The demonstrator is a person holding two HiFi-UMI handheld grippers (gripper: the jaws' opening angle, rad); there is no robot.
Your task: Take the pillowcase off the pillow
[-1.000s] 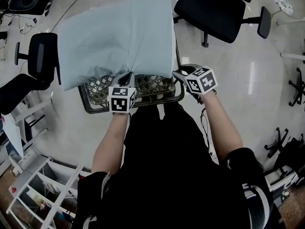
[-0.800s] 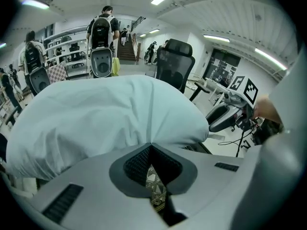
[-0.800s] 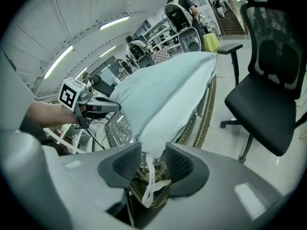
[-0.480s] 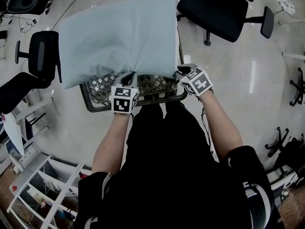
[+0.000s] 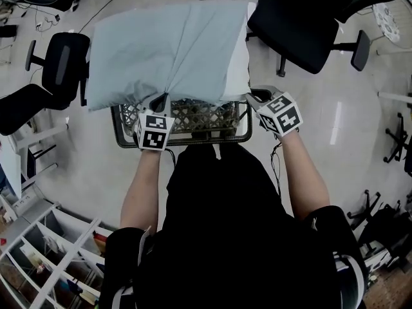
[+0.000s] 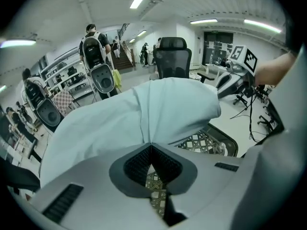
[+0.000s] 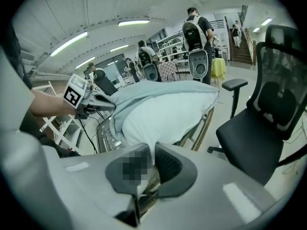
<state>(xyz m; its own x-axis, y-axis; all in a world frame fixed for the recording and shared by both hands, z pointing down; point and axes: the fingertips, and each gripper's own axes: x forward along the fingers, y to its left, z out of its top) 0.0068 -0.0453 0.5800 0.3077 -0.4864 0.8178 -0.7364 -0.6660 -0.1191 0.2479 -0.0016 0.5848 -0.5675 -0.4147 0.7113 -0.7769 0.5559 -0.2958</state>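
A pillow in a pale blue pillowcase [image 5: 167, 50] lies across a black mesh basket [image 5: 183, 139]. The white pillow [image 5: 242, 56] shows bare along its right end. My left gripper [image 5: 160, 99] is shut on a pinch of pillowcase cloth [image 6: 144, 114] at the near edge, and creases run out from the pinch. My right gripper [image 5: 251, 98] has just been closing and now pinches the white pillow's near right corner [image 7: 163, 114]. In the left gripper view the right gripper [image 6: 225, 83] shows beyond the pillow. The right gripper view shows the left gripper [image 7: 111, 106] at the far side.
A black office chair [image 5: 302, 18] stands close on the right of the basket, and another chair [image 5: 61, 69] stands on the left. White shelving [image 5: 45, 256] is at the lower left. Several people with backpack rigs [image 7: 197, 37] stand further off.
The right gripper's jaws closed on the pillow's white corner. Both grippers lifted a little, the left one shifting leftward, and the near edge of the pillow came up with them.
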